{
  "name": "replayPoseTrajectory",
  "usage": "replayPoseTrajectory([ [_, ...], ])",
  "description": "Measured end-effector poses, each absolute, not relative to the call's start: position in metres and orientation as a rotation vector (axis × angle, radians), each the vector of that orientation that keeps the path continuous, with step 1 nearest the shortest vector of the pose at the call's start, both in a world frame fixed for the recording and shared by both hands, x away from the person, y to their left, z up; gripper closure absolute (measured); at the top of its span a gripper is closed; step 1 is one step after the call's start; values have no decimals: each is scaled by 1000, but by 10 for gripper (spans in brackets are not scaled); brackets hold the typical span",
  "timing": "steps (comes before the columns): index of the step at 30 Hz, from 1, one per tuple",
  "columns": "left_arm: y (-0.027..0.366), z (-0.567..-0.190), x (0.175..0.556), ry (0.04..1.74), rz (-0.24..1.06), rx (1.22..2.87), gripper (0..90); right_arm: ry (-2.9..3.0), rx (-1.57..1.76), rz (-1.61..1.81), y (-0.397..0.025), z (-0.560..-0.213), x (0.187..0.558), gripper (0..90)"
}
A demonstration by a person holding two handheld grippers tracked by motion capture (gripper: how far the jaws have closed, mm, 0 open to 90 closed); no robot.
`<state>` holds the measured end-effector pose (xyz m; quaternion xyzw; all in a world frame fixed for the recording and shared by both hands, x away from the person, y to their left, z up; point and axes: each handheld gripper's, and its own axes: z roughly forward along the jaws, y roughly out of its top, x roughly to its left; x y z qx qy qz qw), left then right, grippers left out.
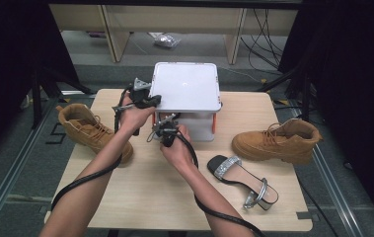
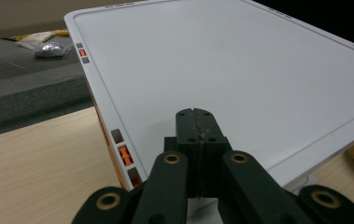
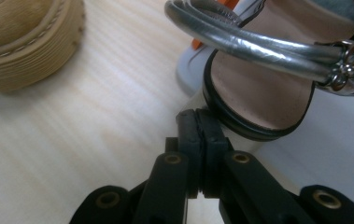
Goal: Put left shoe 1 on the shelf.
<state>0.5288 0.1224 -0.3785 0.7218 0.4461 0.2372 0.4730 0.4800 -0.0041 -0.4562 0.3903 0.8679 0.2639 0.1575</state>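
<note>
A tan suede boot (image 1: 93,131) lies to the far left of both jaws, partly over the table (image 1: 150,197) edge. A knock from the left forearm could tip it off.

The left gripper (image 2: 195,114) has its jaws pressed together with nothing between them. They hang just above the white lid (image 2: 212,60) of the storage box (image 1: 187,86), close to the lid's near edge, and an orange latch (image 2: 125,155) sits just left of and below the tips. If this gripper is meant to steady the box or free that latch, closed tips have little purchase on smooth plastic. They could skate across the lid, or push the light box backward towards the far table edge.

The right gripper (image 3: 197,116) also has its jaws pressed together. Their tips sit at the black sole edge of a silver-strapped sandal (image 3: 258,102), which rests against the box front just beyond and right of them. I cannot tell whether they nip anything. Any hold there is on a thin rim at most, so the sandal may swing, slip out, or snag its strap (image 3: 258,46) on the box.

A tan boot sole (image 3: 25,51) lies well left of these tips.

Further right, the matching sandal (image 1: 241,180) and the second boot (image 1: 278,140) lie clear of both jaws. They are at risk only if the right arm sweeps across them.
</note>
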Motion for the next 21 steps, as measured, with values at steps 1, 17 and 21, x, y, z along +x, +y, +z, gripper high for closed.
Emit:
replayPoseTrajectory([
  [1,123,-379,529,1092,579,1765,896,2464,1090,748,-4,-457,482,900],
  [17,122,-378,528,1092,572,1767,896,2444,1074,776,10,-466,497,899],
  [21,122,-378,528,1092,572,1767,896,2448,1165,778,15,-470,496,898],
])
